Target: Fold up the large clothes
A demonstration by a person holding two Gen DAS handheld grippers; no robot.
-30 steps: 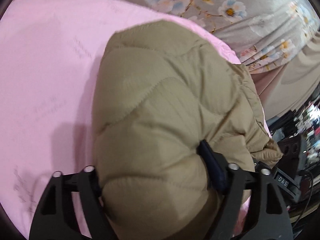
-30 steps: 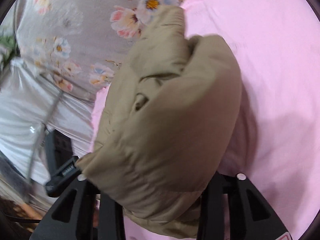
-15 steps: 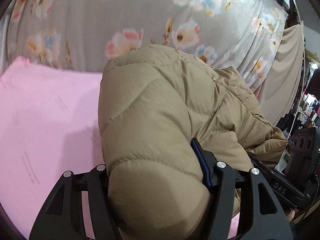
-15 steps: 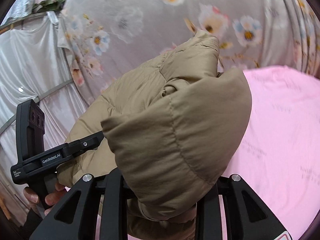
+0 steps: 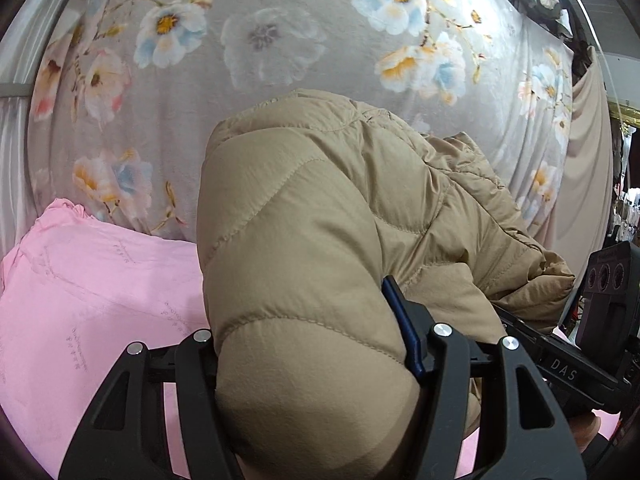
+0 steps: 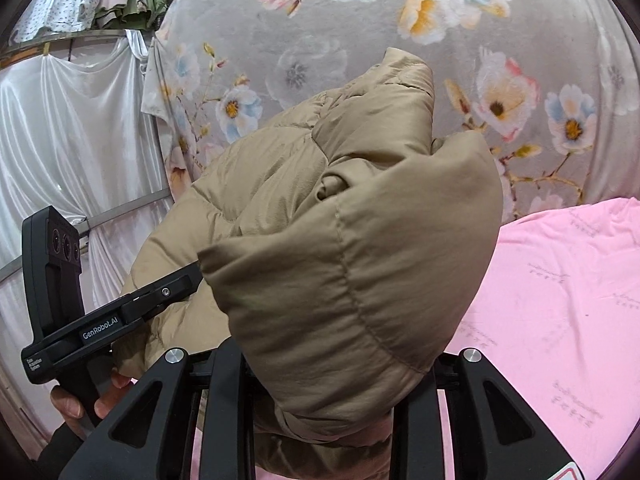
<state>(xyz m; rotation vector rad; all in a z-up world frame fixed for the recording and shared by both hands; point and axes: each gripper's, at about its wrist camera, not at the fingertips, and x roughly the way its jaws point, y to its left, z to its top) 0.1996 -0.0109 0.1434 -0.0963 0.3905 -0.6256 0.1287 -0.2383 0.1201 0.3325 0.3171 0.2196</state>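
Observation:
A tan quilted puffer jacket is held up in the air above a pink sheet. My left gripper is shut on a thick fold of it; the padding bulges between the fingers and hides the tips. My right gripper is shut on another fold of the jacket, which fills the view. The left gripper's body shows at the left of the right wrist view, clamped on the jacket's other side. The right gripper's body shows at the right of the left wrist view.
A grey floral blanket hangs as a backdrop behind the pink sheet. White satin curtains hang at the left in the right wrist view. A beige cloth hangs at the far right.
Both grippers have lifted the jacket and tilted upward. The views have swung from the pink sheet to the floral backdrop. Both stay shut on the jacket.

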